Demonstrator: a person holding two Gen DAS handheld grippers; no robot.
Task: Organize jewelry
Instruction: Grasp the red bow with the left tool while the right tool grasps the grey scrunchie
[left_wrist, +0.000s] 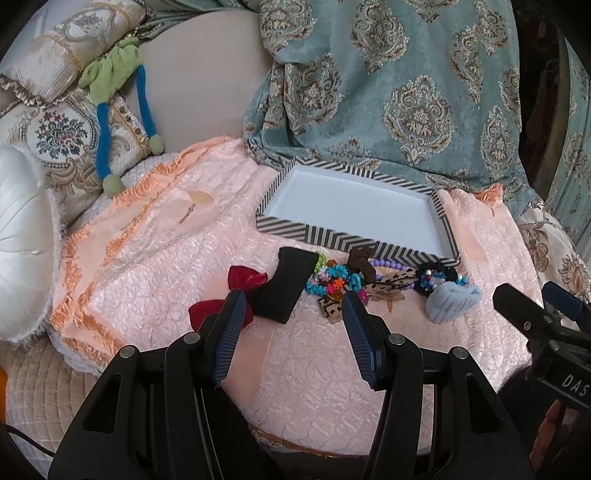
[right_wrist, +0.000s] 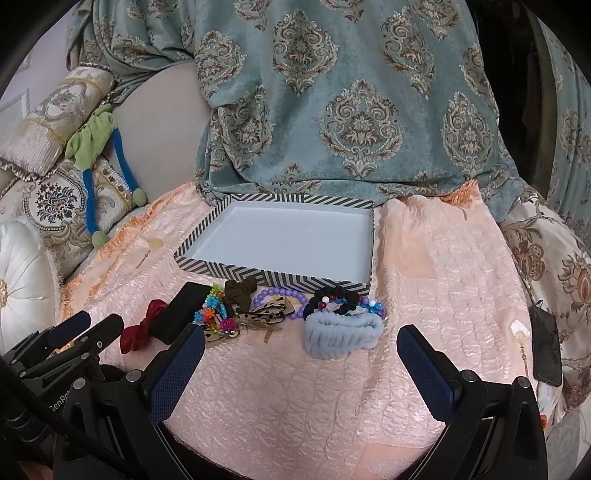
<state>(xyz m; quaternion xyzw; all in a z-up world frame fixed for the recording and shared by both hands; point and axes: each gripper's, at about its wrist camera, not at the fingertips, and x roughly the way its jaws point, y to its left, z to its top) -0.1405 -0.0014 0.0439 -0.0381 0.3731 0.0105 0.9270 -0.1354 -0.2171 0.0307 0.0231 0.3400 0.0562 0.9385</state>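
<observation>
Both fingers are spread wide and nothing is held: left gripper (left_wrist: 291, 306), right gripper (right_wrist: 301, 341). Nothing has yet been placed in the one striped tray (right_wrist: 207, 225); a first grasp is judged next. Nearest lie one grey-blue scrunchie (right_wrist: 341, 334), one red bow (right_wrist: 138, 330), one purple bead bracelet (right_wrist: 275, 295).

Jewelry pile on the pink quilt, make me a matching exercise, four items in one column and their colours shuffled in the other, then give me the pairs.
Items:
1. bow
2. fluffy band
3. bead bracelet
4. tray

Colours:
A. purple
B. black-and-white stripes outside, white inside
C. dark red
D. pale blue

Pairs: 1-C, 2-D, 3-A, 4-B
</observation>
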